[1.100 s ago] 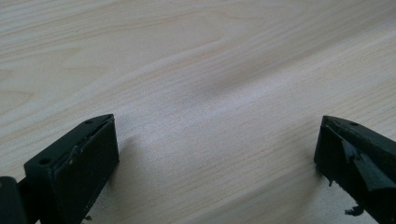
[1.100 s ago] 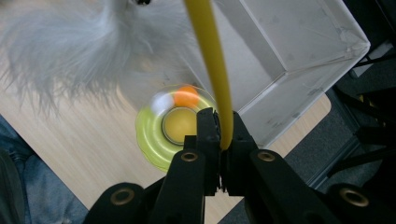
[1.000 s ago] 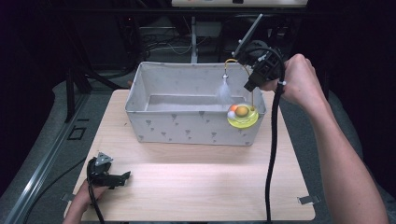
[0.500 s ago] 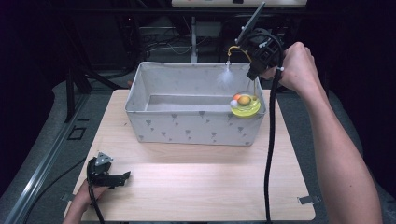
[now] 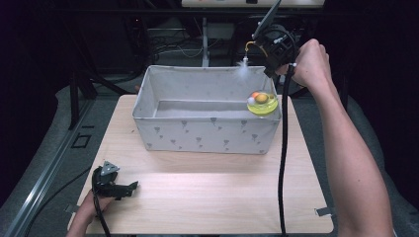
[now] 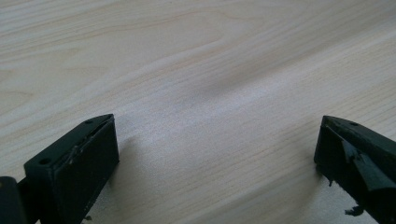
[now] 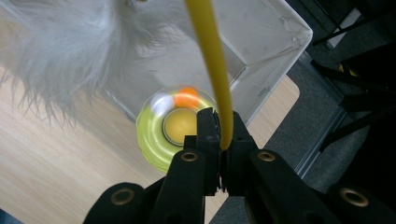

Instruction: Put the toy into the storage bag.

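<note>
Pinching yellow wand (image 7: 211,60), right gripper (image 5: 273,45) raised above far right corner of grey fabric bin (image 5: 205,134), jaws clamped tight on wand stem; white feather tuft (image 5: 242,70) dangling from wand tip over bin's far rim; yellow-green round toy (image 5: 262,103) with orange and white balls showing at bin's right end, near its rim; left gripper (image 5: 114,187) low on wooden table (image 5: 207,197), well in front of bin toward its left corner, jaws spread wide, nothing between them
</note>
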The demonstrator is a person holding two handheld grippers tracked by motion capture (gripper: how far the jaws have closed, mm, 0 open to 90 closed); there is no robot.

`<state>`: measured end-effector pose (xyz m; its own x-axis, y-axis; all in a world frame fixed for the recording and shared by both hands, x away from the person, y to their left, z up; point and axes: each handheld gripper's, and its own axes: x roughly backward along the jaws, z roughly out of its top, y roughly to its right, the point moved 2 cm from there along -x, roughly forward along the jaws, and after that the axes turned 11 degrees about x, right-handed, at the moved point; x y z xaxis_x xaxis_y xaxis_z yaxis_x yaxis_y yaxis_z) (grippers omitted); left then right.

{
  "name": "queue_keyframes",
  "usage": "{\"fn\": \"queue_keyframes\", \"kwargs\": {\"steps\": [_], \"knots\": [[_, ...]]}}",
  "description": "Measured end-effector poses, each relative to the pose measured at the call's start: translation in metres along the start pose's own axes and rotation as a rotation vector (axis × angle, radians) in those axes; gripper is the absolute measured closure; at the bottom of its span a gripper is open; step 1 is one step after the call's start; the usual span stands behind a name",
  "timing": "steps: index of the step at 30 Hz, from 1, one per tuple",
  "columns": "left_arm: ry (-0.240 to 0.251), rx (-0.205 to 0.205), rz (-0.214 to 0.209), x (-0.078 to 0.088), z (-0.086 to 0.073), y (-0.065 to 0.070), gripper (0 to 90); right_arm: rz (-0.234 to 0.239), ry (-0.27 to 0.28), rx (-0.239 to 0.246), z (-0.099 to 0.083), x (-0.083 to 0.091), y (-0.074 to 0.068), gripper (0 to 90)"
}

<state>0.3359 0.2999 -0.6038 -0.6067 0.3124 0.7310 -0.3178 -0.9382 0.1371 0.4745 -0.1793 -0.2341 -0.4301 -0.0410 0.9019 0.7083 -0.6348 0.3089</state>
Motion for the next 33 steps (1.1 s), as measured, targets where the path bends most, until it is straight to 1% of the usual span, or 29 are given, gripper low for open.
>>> {"fn": "queue_keyframes", "kwargs": {"steps": [5, 7, 10, 11, 12, 15, 19, 20, 21, 23, 24, 29, 33], "knots": [[0.001, 0.0, 0.0, 0.0, 0.0, 0.0, 0.0, -0.002, -0.003, -0.029, 0.0, -0.01, 0.01, 87.8], [0.003, 0.001, 0.002, 0.0, 0.0, 0.0, 0.0, -0.005, 0.001, -0.036, 0.0, -0.012, 0.011, 87.8], [0.0, 0.001, 0.0, 0.0, 0.0, 0.0, 0.0, -0.007, 0.002, -0.045, 0.001, -0.019, 0.014, 87.7], [0.001, 0.0, 0.0, 0.0, 0.0, 0.0, 0.0, -0.007, 0.002, -0.048, 0.001, -0.024, 0.015, 87.7], [0.001, 0.0, 0.0, 0.0, 0.0, 0.0, 0.0, -0.007, 0.002, -0.048, 0.001, -0.024, 0.015, 87.7], [0.001, 0.0, 0.0, 0.0, 0.0, 0.0, 0.0, -0.002, 0.004, -0.056, 0.001, -0.031, 0.016, 87.7], [0.003, 0.001, 0.002, 0.0, 0.0, 0.0, 0.0, 0.009, -0.002, -0.059, 0.003, -0.041, 0.016, 87.7], [0.002, 0.001, 0.002, 0.0, 0.0, 0.0, 0.0, 0.009, 0.003, -0.059, 0.003, -0.044, 0.016, 87.7], [0.004, 0.001, 0.002, 0.0, 0.0, 0.0, 0.0, 0.015, -0.004, -0.059, 0.004, -0.045, 0.016, 87.7], [0.004, 0.0, 0.002, 0.0, 0.0, 0.0, 0.0, 0.024, -0.004, -0.052, 0.006, -0.051, 0.015, 87.7], [0.004, 0.0, 0.002, 0.0, 0.0, 0.0, 0.0, 0.024, -0.004, -0.052, 0.006, -0.051, 0.015, 87.7], [0.003, 0.001, 0.002, 0.0, 0.0, 0.0, 0.0, 0.035, 0.0, -0.049, 0.01, -0.059, 0.011, 87.7], [0.002, 0.001, 0.002, 0.0, 0.0, 0.0, 0.0, 0.05, -0.004, -0.036, 0.012, -0.07, 0.006, 87.6]]}}
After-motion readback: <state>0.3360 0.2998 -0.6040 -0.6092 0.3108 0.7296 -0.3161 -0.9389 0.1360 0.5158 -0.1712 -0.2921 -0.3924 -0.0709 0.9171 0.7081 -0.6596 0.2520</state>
